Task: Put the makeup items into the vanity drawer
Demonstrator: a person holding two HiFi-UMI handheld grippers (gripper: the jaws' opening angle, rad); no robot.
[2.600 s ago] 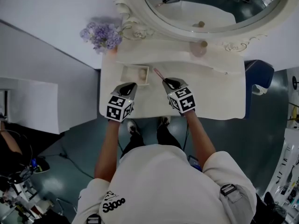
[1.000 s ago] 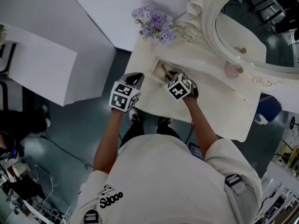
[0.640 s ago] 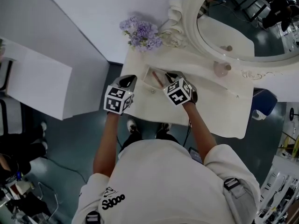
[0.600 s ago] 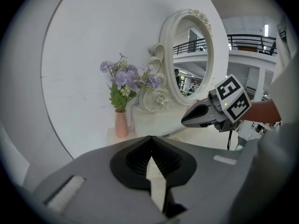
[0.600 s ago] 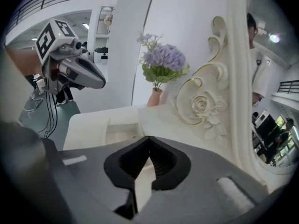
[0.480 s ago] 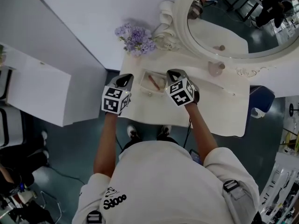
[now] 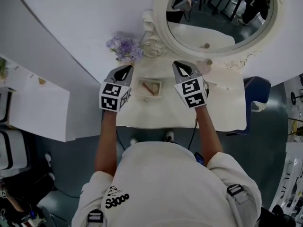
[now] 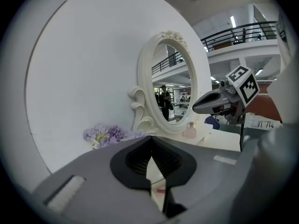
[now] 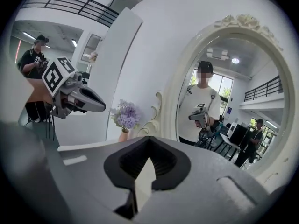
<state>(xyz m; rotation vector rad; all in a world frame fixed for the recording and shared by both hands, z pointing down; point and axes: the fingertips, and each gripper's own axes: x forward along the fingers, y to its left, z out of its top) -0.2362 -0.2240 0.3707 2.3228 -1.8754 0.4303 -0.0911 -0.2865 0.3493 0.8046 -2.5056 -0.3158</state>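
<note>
Hovering side by side over the white vanity, the left gripper and the right gripper both have their jaws pressed together at the tips, with nothing caught between them. Each gripper view shows the dark pads meeting at a point, and behind them only the pale tabletop. In the head view the left gripper sits left of centre and the right gripper right of centre, well apart, both pointing toward the top of the frame. Between them, a little lower in the frame, the small drawer stands open. Inside it lies a slim pinkish-brown makeup item, set at a slant; it may be a lipstick or a pencil, but it is too small to tell. Neither gripper touches the drawer. Just above the right gripper's tips a pink bottle stands at the foot of the oval mirror, which fills the upper right of the frame. A bunch of purple flowers sits at the vanity's upper left corner, above the left gripper. A blue chair shows at the table's right edge.
</note>
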